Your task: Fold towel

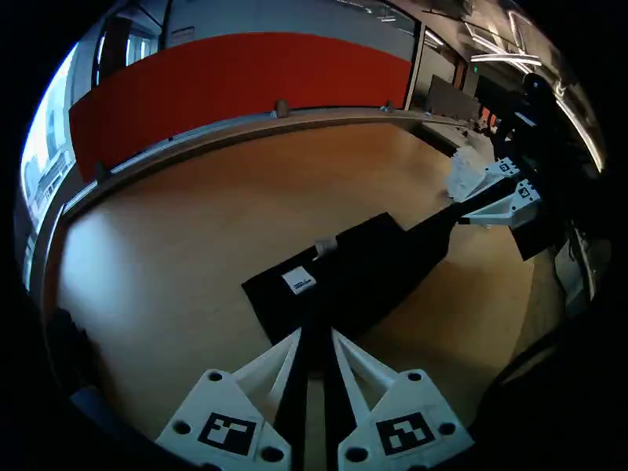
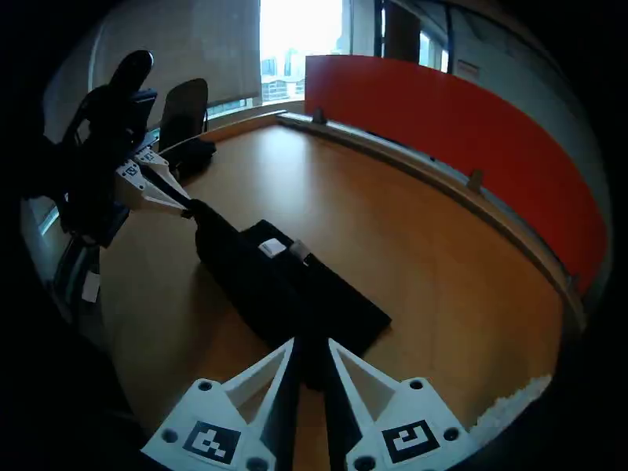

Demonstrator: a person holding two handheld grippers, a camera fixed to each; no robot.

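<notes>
A black towel (image 1: pixel 369 267) with a white label (image 1: pixel 298 279) lies on the wooden table (image 1: pixel 173 259), stretched between both grippers. In the left gripper view, my left gripper (image 1: pixel 316 334) is shut on the towel's near edge, and the right gripper (image 1: pixel 465 215) pinches the far end at the right. In the right gripper view, my right gripper (image 2: pixel 312 344) is shut on the near end of the towel (image 2: pixel 267 290). From there the cloth runs past its label (image 2: pixel 272 246) up to the left gripper (image 2: pixel 189 209), which holds the far corner slightly raised.
A red partition (image 1: pixel 251 78) on a grey rail runs along the table's far edge (image 2: pixel 471 133). Dark office chairs (image 2: pixel 184 110) stand by the window end. Bare wood (image 2: pixel 439 267) surrounds the towel. A person in dark clothing (image 1: pixel 542 125) holds the far gripper.
</notes>
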